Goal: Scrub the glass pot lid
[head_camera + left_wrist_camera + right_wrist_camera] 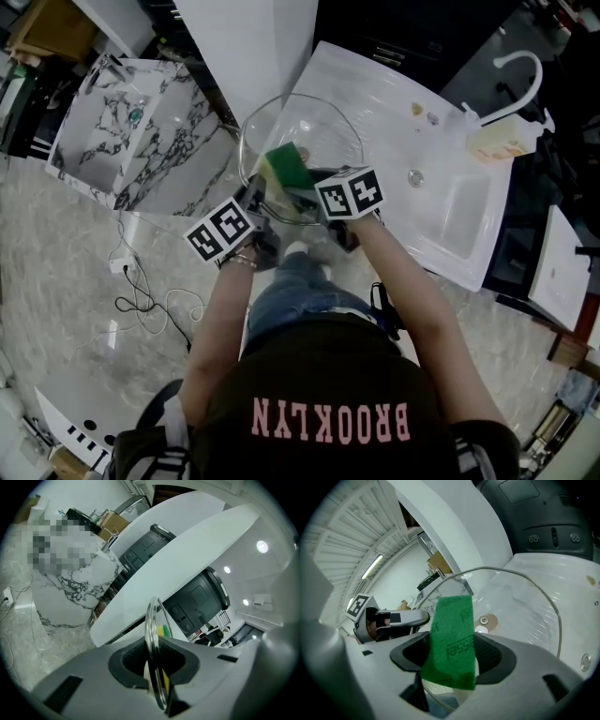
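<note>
The round glass pot lid (323,131) is held up in front of me, above the edge of the white counter. My left gripper (255,195) is shut on its steel rim at the lower left; in the left gripper view the rim (152,634) runs edge-on between the jaws. My right gripper (314,197) is shut on a green and yellow sponge (286,169), whose green face lies against the glass. In the right gripper view the sponge (452,639) stands between the jaws in front of the lid (525,602), with the left gripper (389,620) beyond.
A white sink counter (450,216) with a curved faucet (521,70) and a pale bottle (500,141) lies to the right. A marble-patterned block (141,131) stands at the left. Cables (141,295) trail on the floor. A white column (253,47) rises behind.
</note>
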Demonstrator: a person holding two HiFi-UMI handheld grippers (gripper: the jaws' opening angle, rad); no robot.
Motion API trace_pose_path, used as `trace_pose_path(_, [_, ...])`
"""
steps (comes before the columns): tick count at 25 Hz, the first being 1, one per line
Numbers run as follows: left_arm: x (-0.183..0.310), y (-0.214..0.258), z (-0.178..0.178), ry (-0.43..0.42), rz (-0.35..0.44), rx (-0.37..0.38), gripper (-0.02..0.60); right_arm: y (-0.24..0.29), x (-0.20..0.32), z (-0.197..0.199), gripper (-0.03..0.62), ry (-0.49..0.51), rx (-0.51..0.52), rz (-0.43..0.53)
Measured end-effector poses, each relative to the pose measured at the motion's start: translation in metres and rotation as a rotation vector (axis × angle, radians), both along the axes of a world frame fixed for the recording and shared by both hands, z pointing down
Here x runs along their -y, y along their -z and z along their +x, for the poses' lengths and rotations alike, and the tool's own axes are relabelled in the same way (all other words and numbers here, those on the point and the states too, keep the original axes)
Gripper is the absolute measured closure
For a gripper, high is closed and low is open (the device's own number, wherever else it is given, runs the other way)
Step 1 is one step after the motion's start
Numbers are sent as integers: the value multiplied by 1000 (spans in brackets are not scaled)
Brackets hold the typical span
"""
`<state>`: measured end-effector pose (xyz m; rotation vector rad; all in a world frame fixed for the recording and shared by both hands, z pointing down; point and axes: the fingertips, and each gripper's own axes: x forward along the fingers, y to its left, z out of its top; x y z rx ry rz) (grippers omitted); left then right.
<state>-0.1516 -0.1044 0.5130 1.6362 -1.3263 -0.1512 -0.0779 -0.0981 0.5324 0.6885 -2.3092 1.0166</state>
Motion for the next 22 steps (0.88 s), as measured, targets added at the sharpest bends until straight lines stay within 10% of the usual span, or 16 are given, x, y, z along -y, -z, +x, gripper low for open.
trace_pose_path(22, [5, 2, -1, -11, -6, 4, 544, -30, 45, 72, 315, -149, -80, -18])
